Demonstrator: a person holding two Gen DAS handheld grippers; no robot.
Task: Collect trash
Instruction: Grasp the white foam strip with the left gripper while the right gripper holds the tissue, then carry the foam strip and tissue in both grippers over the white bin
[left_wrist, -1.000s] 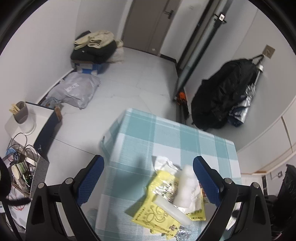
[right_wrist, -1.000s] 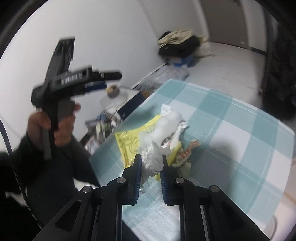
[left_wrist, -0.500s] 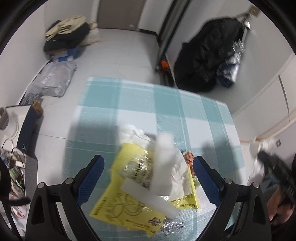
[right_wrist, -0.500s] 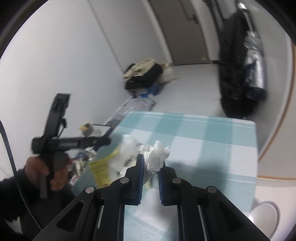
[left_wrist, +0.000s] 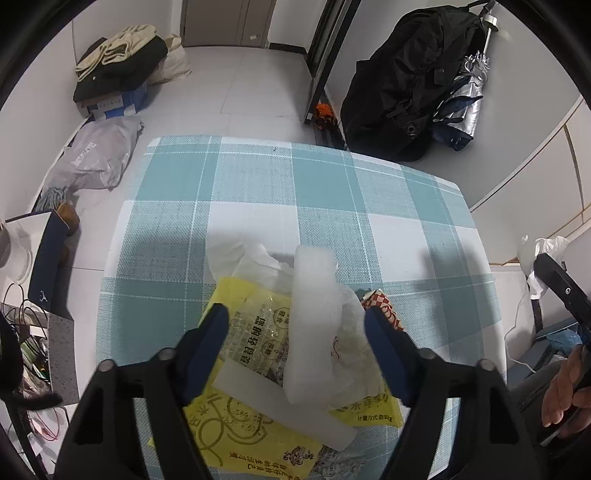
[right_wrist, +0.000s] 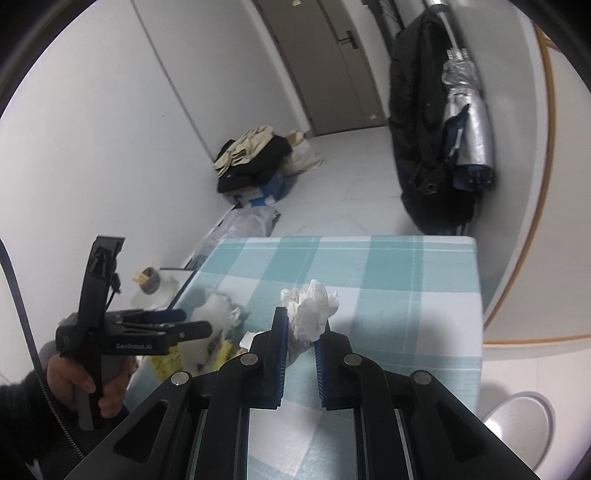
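Left gripper (left_wrist: 295, 332) over trash pile (left_wrist: 280, 354) on checked tablecloth (left_wrist: 325, 192), fingers spread wide, gripping nothing. Right gripper (right_wrist: 301, 332) pinches crumpled white tissue (right_wrist: 308, 315), raised above tablecloth, right of pile.

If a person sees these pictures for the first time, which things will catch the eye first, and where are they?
First comes the trash pile at the near end of the checked tablecloth: yellow bags, white foam, crumpled paper, with the open left gripper poised over it. Next, the crumpled tissue pinched in the right gripper above the table. Behind hangs a black coat.
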